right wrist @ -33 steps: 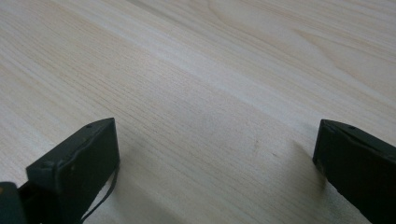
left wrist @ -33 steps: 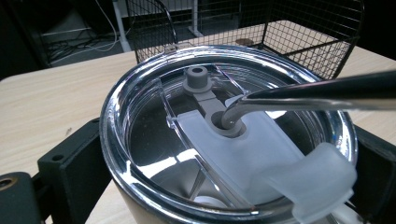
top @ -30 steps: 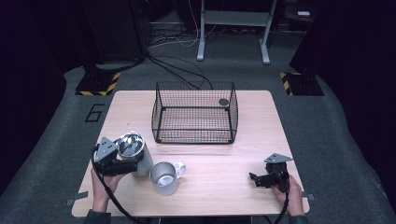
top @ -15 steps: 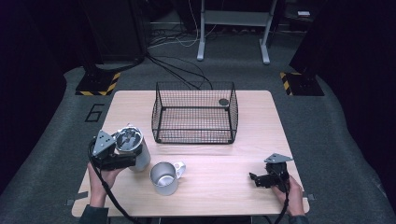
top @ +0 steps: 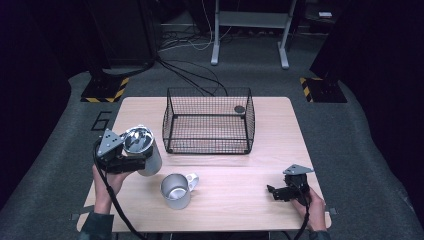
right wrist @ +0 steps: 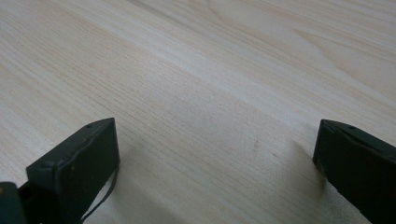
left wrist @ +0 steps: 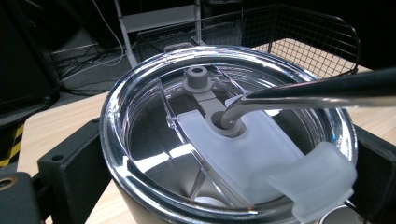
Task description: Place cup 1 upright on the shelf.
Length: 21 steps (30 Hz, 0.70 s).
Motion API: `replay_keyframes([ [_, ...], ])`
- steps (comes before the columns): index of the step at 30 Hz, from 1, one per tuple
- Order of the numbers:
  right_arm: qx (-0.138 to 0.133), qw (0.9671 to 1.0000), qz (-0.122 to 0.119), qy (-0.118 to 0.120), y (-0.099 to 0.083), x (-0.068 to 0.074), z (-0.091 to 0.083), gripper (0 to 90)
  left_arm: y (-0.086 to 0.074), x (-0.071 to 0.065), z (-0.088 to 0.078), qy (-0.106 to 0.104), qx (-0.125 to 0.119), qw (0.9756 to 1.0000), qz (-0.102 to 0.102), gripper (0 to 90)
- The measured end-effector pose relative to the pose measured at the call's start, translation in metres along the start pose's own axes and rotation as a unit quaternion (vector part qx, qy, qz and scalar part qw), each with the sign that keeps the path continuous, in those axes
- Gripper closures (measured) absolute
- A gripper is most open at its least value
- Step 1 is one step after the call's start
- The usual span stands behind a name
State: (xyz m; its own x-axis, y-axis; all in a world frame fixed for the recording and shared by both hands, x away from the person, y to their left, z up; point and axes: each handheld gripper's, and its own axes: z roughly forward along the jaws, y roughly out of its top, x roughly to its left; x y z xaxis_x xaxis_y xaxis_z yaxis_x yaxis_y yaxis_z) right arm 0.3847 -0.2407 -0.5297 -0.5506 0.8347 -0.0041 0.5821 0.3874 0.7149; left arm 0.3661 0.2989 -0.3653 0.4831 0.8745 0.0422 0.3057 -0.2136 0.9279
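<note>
A: How far along is the work judged to be?

B: The first part looks done. A steel tumbler [top: 145, 150] with a clear lid [left wrist: 224, 140] is clamped between the jaws of the left gripper [top: 120, 155], at the near left of the wooden table [top: 280, 130]. In the left gripper view the black jaws are seen pressed against both sides of the tumbler's body, and a bent metal straw [left wrist: 299, 91] is seen entering the lid's opening.

A: Is the tumbler lifted or resting?

B: That cannot be told for certain; in the high view it appears tilted and held slightly above the tabletop.

A: And what is left?

B: The wire basket [top: 210, 122] at the far middle of the table holds only a small dark round object [top: 239, 109] in its far right corner. The tumbler is still well apart from it, so placing is judged not yet done. A steel mug [top: 176, 190] with a handle stands untouched near the front edge, just right of the tumbler.

A: What is noted of the other tool?

B: The right gripper [top: 285, 190] is held low at the near right, jaws spread wide apart, with nothing but bare wood between them in the right gripper view. It is judged to be idle.
</note>
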Motion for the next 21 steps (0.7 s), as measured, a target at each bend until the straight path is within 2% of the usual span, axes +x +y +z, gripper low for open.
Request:
replay_keyframes([
  [11, 0.0, 1.0, -0.002, 0.001, 0.0, -0.001, 0.0, 0.0, 0.01, -0.001, 0.007, -0.02, 0.001, 0.9998, 0.006, 3.7],
  [18, 0.0, 1.0, -0.002, 0.001, 0.0, -0.001, 0.0, 0.0, 0.018, -0.004, 0.015, -0.028, 0.002, 0.9994, 0.018, 3.7],
  [21, 0.0, 1.0, -0.002, 0.001, 0.0, -0.001, 0.0, 0.0, 0.022, -0.004, 0.018, -0.035, -0.002, 0.9993, 0.014, 3.7],
])
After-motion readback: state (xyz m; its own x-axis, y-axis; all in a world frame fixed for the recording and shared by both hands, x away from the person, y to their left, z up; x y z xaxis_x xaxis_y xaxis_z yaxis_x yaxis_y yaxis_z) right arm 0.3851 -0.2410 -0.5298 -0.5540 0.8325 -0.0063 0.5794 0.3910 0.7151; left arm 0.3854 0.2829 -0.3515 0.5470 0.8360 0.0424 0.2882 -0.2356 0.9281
